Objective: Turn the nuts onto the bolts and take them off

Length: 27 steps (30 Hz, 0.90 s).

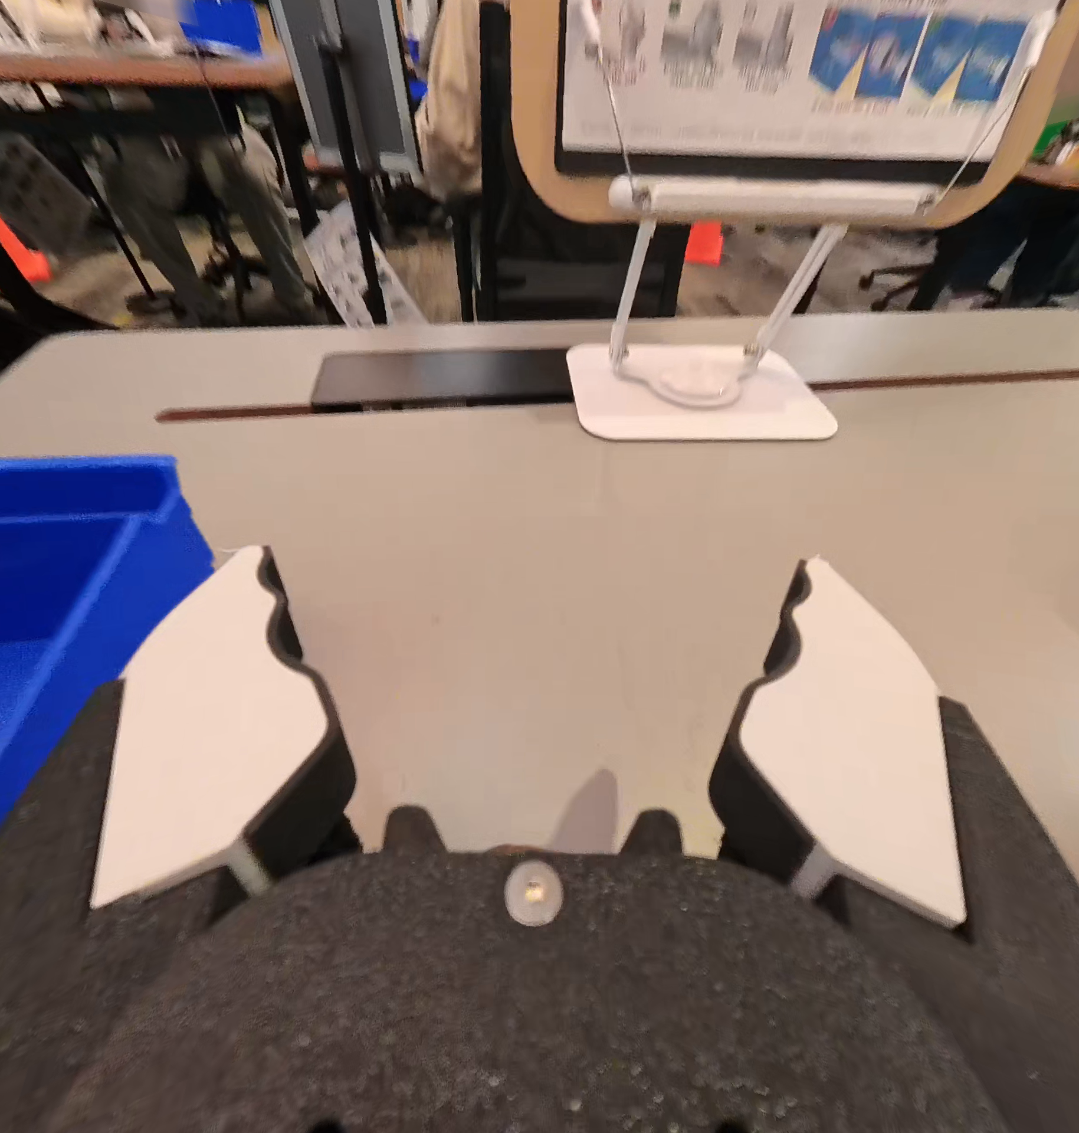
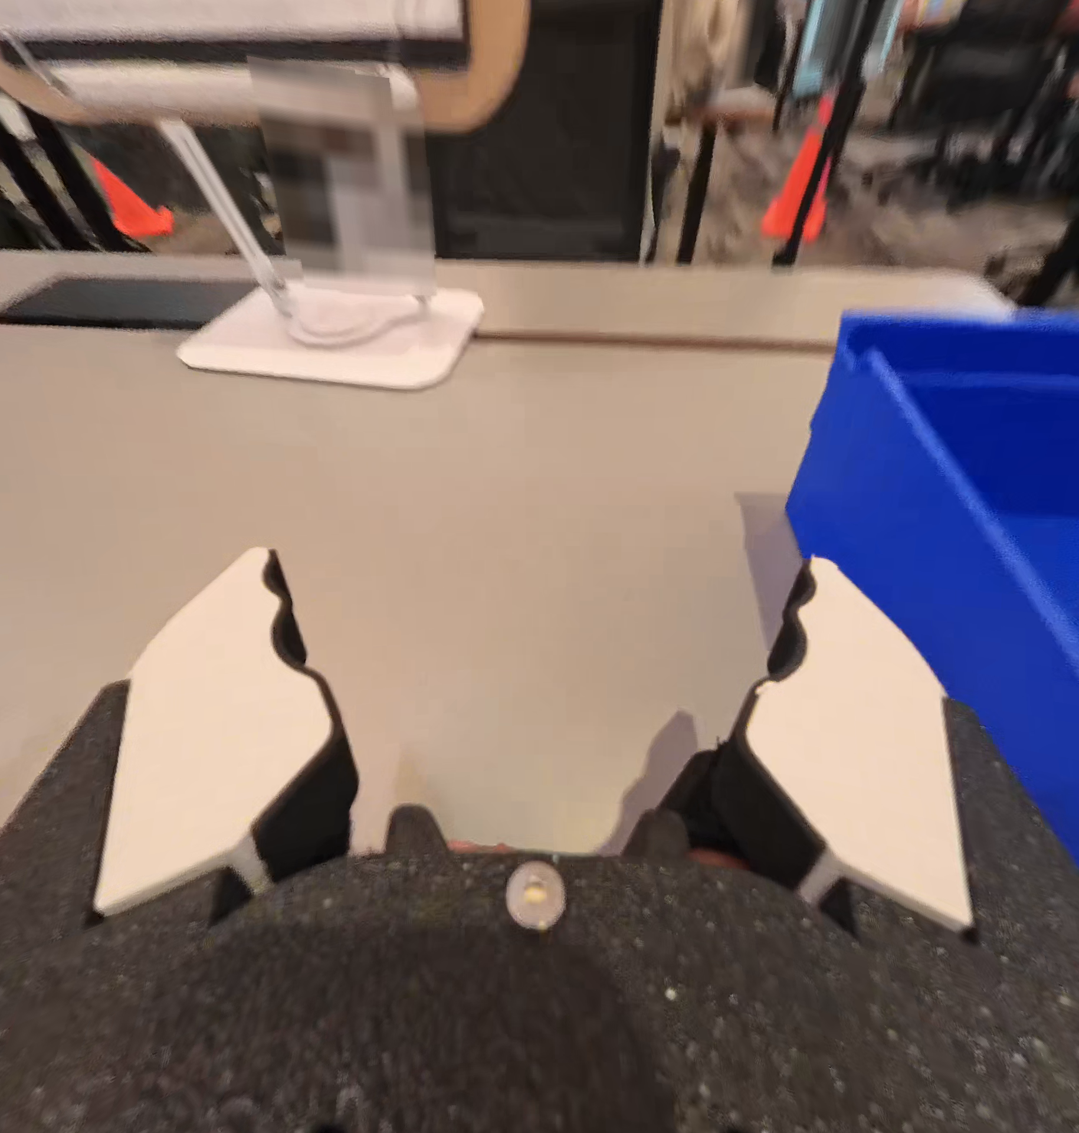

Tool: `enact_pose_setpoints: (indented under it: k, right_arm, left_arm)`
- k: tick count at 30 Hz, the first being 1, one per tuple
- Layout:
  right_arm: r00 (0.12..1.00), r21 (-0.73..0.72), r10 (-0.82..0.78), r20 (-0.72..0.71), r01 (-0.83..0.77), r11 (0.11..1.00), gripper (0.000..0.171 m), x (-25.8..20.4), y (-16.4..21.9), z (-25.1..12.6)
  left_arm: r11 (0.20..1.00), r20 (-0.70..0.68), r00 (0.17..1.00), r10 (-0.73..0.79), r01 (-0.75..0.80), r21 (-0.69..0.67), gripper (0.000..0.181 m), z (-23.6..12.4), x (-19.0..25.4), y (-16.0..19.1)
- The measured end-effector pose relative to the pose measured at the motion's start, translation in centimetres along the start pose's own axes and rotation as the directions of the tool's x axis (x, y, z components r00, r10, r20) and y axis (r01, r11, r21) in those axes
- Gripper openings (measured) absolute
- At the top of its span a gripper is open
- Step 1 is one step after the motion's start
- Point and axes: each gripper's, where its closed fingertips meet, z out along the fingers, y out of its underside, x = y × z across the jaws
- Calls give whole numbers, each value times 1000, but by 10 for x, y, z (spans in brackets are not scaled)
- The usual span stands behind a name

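Observation:
No nuts or bolts show in either view. My left gripper [image 1: 540,564] is open and empty above the grey table [image 1: 494,521], with a blue plastic bin [image 1: 65,588] just to its left. My right gripper [image 2: 540,564] is open and empty above the same table [image 2: 402,490], with a blue plastic bin [image 2: 978,503] close on its right, touching or just behind the right finger [image 2: 855,736]. What lies inside the bins is mostly hidden; a small dark thing shows at the left view's edge.
A white stand [image 1: 705,392] holding a board with a printed sheet stands at the table's far side, also in the right wrist view [image 2: 340,343]. A black panel [image 1: 438,377] and a dark slot run across the table. Desks, chairs and orange cones lie beyond.

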Motion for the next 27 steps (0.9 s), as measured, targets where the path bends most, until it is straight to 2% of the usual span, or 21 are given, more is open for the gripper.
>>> enact_pose_setpoints:
  k: [2,6,9,13,16,20,23,25,27]
  right_arm:
    - [999,95,-39,16,37,995,145,-2,-19,-8]
    - [996,144,-73,42,66,987,146,-6,-37,-23]
    - [999,169,-39,1,38,985,146,2,-48,-37]
    - [995,182,-91,-51,99,978,146,10,-57,-49]
    - [991,185,-119,-57,128,974,147,11,-61,-54]
    - [986,206,-164,-36,168,964,146,6,-64,-59]
    - [974,239,-225,-36,227,944,137,-1,-68,-63]
    - [963,260,-269,-28,267,928,131,-8,-69,-64]
    - [964,256,-264,-20,260,931,133,-11,-69,-64]
  left_arm:
    - [998,4,1000,14,-14,68,146,-7,-2,-13]
    - [990,-58,998,26,-17,142,140,-20,4,-30]
    - [990,-142,990,11,9,142,144,-26,14,-33]
    - [994,-195,981,-16,37,103,147,-29,20,-32]
    - [987,-225,972,-62,93,131,145,-33,23,-40]
    - [975,-270,963,21,40,219,114,-45,27,-50]
    - [971,-344,938,38,46,234,72,-54,34,-52]
    - [968,-369,929,31,65,243,61,-58,35,-56]
    - [964,-382,923,50,55,259,45,-61,36,-58]
